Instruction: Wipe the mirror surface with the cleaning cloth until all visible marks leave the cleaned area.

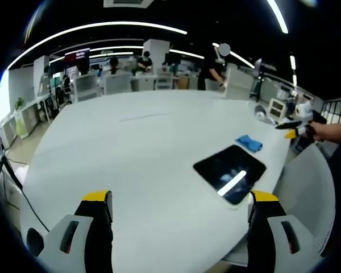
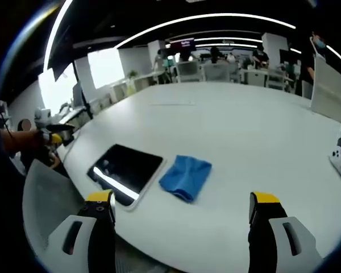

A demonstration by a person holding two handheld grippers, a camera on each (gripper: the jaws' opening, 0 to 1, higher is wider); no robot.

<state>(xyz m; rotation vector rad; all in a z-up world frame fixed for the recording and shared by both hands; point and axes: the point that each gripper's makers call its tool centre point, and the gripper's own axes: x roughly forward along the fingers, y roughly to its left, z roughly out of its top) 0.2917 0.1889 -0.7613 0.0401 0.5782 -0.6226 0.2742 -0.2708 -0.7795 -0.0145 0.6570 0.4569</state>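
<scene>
Lying flat near the edge of a large white table (image 2: 244, 131), the mirror (image 2: 126, 169) is a dark rectangle with rounded corners and a pale rim, and it reflects a bright strip of ceiling light. In the right gripper view the blue cleaning cloth (image 2: 186, 177) lies folded just beside the mirror, on the side away from the person; I cannot tell if its edge touches the rim. In the left gripper view the mirror (image 1: 230, 173) sits closer to the camera and the cleaning cloth (image 1: 249, 143) lies behind it, with a small gap of table between them.

The left gripper (image 1: 182, 224) hangs over the table with its jaws spread wide and nothing between them. The right gripper (image 2: 182, 223) is the same: jaws wide apart, holding nothing, and above the table edge near the cloth and mirror.

A grey chair back (image 2: 48, 202) stands at the table edge beside the mirror. A folded white sign (image 2: 331, 85) stands on the far part of the table. Desks and people (image 1: 210, 67) fill the room behind.
</scene>
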